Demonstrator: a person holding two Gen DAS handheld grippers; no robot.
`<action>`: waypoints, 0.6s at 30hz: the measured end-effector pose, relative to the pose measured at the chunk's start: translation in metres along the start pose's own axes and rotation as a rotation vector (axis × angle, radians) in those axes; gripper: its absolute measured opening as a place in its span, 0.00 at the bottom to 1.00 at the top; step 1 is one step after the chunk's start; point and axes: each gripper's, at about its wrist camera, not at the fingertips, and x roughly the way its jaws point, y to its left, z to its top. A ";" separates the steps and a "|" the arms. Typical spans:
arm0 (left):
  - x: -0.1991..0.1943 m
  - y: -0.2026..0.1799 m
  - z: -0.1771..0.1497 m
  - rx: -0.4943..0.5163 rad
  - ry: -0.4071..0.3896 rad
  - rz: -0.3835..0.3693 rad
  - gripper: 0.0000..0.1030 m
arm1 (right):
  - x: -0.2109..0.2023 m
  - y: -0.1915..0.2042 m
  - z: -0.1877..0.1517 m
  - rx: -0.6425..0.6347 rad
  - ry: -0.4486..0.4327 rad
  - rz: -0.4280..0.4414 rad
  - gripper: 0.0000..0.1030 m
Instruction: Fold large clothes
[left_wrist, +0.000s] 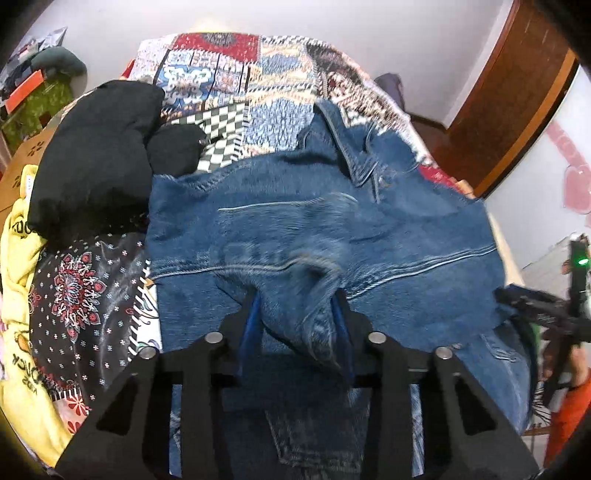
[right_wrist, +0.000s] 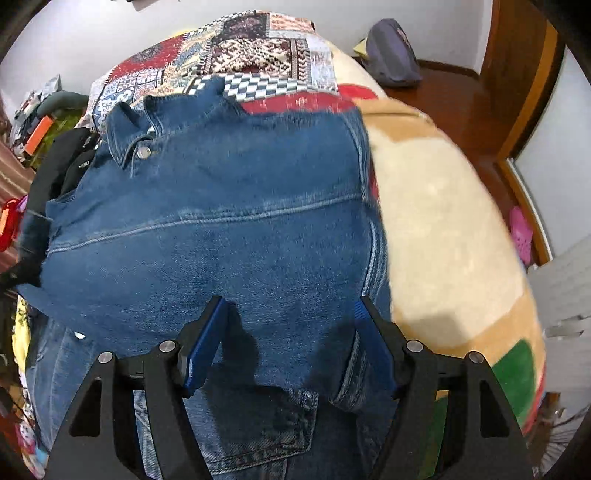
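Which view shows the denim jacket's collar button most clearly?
The right wrist view: the metal button sits sharp and unobstructed under the collar of the denim jacket. The left wrist view shows the collar farther off and blurred, with no button I can make out.

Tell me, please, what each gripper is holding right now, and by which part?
The left gripper pinches a raised fold of the denim jacket. The right gripper is open over it, holding nothing.

Your denim jacket (left_wrist: 317, 236) is motion-blurred, and its lower part runs off the bottom edge behind the left tool (left_wrist: 297, 317). The patchwork bedspread (left_wrist: 236, 70) lies largely hidden under it. The right tool (left_wrist: 546, 310) shows only as a blurred sliver at the right edge. The yellow garment (left_wrist: 18, 251) is cut off at left, its print unreadable.
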 end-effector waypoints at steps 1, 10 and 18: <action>-0.006 0.003 -0.001 -0.003 -0.012 -0.010 0.29 | -0.001 0.000 -0.001 0.000 -0.007 0.000 0.65; -0.001 0.034 -0.036 -0.109 0.101 -0.105 0.46 | -0.001 0.001 -0.001 0.006 -0.019 -0.004 0.65; -0.011 0.056 -0.033 -0.196 0.056 -0.154 0.26 | -0.007 0.009 -0.001 -0.028 -0.025 -0.022 0.65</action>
